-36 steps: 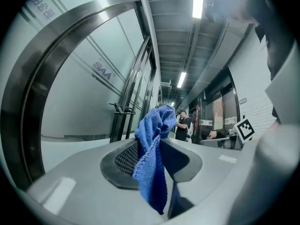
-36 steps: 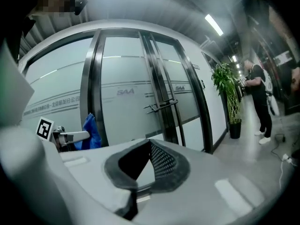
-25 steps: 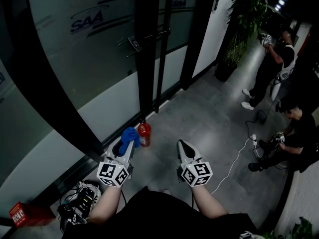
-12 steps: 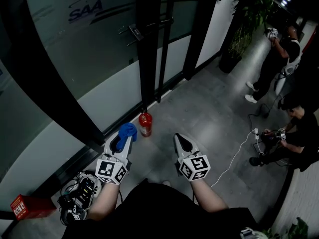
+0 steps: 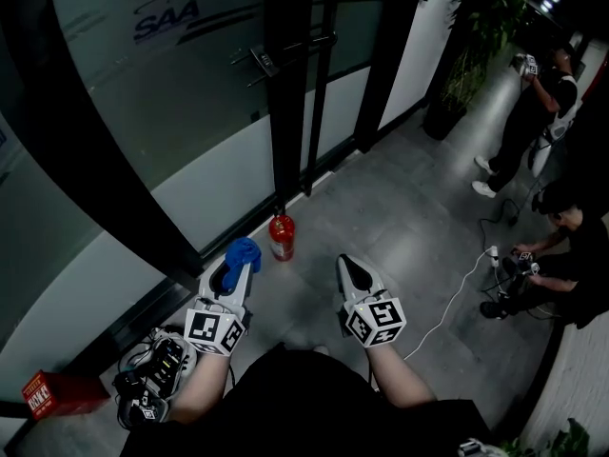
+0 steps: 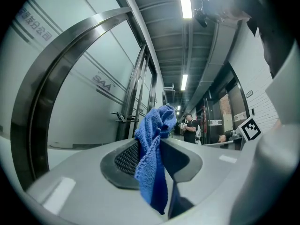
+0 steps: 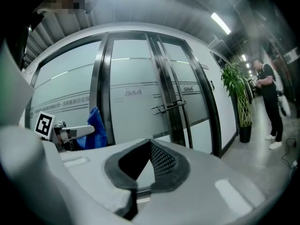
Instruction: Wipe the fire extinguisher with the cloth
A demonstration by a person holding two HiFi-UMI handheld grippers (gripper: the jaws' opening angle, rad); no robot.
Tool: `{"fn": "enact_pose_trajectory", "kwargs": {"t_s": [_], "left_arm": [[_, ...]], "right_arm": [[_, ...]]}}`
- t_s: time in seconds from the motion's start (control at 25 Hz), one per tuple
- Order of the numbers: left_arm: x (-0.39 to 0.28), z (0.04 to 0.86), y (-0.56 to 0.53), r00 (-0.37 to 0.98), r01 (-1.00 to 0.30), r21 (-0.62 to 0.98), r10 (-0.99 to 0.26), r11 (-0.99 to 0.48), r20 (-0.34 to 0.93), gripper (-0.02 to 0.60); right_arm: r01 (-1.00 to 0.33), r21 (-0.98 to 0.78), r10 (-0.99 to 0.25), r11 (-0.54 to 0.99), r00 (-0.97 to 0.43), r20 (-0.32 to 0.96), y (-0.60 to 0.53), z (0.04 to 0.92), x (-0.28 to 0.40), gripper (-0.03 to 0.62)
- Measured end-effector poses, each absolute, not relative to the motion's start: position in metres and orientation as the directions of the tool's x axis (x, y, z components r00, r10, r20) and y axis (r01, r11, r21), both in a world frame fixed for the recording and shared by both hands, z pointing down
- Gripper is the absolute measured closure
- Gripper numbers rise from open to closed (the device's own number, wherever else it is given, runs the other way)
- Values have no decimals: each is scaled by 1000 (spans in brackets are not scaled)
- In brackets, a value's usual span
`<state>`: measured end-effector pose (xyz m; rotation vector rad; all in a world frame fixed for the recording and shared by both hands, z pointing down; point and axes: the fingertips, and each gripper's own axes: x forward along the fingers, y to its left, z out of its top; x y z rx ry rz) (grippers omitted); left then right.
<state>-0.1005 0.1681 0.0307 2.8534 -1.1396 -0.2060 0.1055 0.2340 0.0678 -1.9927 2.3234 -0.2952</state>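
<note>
Blue cloth (image 6: 154,144) is gripped by the fingers of the left gripper (image 5: 234,272); those of the right gripper (image 5: 346,267) are clenched empty. Red fire extinguisher (image 5: 281,237) is seen upright just beyond the left fingers.

Overall light: your head view is dim and indoor; the grey floor (image 5: 400,208) reads mid-tone and the corners fall to black.
Source: ceiling strip lights (image 6: 185,1) burn white in your left gripper view.
Glare: a soft sheen lies on the frosted glass wall (image 5: 162,93).
Focus: the cloth (image 6: 152,158) is fairly sharp close to your lens; the near foreground is soft.
Distortion: both gripper views bow straight frames into curves and end in a black round vignette.
Blur: your right gripper view is hazy and smeared at upper right.
</note>
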Motion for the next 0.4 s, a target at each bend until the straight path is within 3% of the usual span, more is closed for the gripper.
{"fn": "enact_pose_trajectory", "kwargs": {"t_s": [0.4], "left_arm": [[-107, 42, 165, 691, -703, 148, -717, -695, -90, 456]], "right_arm": [[-967, -216, -983, 133, -157, 99, 232, 82, 105, 592]]}}
